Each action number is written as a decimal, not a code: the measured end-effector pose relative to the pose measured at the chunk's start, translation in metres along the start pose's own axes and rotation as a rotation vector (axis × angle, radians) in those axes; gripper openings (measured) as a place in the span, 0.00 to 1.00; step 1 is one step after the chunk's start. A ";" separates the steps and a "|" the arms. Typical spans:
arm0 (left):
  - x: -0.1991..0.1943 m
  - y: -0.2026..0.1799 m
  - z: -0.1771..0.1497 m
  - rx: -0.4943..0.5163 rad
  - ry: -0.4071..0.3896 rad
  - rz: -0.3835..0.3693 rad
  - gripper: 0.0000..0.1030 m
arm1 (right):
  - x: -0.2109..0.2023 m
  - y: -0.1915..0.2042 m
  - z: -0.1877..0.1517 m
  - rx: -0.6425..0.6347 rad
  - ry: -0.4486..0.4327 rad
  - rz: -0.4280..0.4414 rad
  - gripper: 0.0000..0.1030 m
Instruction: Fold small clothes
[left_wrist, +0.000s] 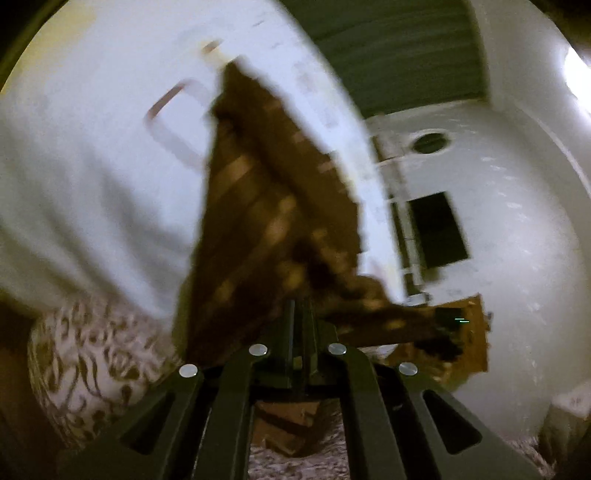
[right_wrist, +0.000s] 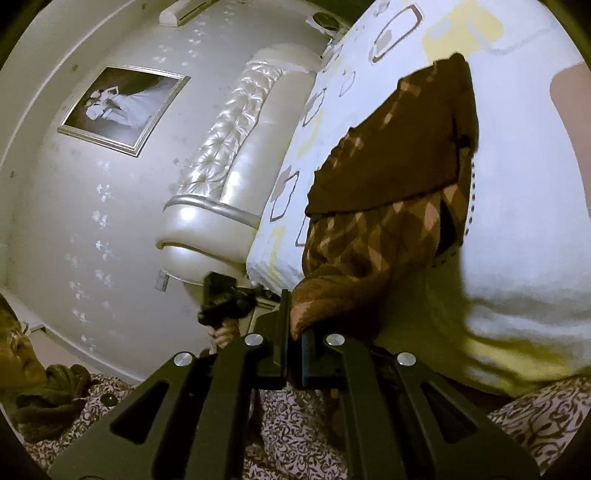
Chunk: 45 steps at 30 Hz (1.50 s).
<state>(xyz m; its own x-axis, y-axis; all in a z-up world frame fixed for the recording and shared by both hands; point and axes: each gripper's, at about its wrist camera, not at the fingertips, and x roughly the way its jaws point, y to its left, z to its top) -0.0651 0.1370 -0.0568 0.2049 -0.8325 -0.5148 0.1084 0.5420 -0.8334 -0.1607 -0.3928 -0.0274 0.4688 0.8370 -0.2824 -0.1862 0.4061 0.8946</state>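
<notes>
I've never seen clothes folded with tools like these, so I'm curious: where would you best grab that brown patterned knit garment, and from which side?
Probably at its near edge, coming in from the person's side, one corner per gripper. The brown patterned knit garment lies spread on the white bedspread, its near hem toward the grippers. Both the left gripper and right gripper are already shut on that edge.

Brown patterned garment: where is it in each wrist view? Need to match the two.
Left wrist: brown garment fills the centre, blurred, running up from the shut left gripper.
Right wrist: centre-right, draped from the shut right gripper.
Shared landmark: white bedsheet with rounded-square print.
</notes>
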 end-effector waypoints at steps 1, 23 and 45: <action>0.007 0.004 -0.005 -0.017 0.023 0.030 0.04 | 0.000 0.000 0.002 -0.003 -0.005 0.000 0.04; 0.110 0.040 -0.027 -0.200 0.105 0.366 0.39 | 0.002 -0.022 0.002 0.043 0.000 0.051 0.04; 0.049 -0.044 -0.012 -0.034 -0.057 -0.055 0.04 | 0.001 -0.016 0.010 0.021 -0.032 0.079 0.04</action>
<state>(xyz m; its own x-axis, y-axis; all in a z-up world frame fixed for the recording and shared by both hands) -0.0720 0.0708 -0.0475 0.2548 -0.8525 -0.4563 0.0878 0.4904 -0.8671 -0.1483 -0.4021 -0.0381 0.4808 0.8537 -0.2000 -0.2055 0.3314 0.9208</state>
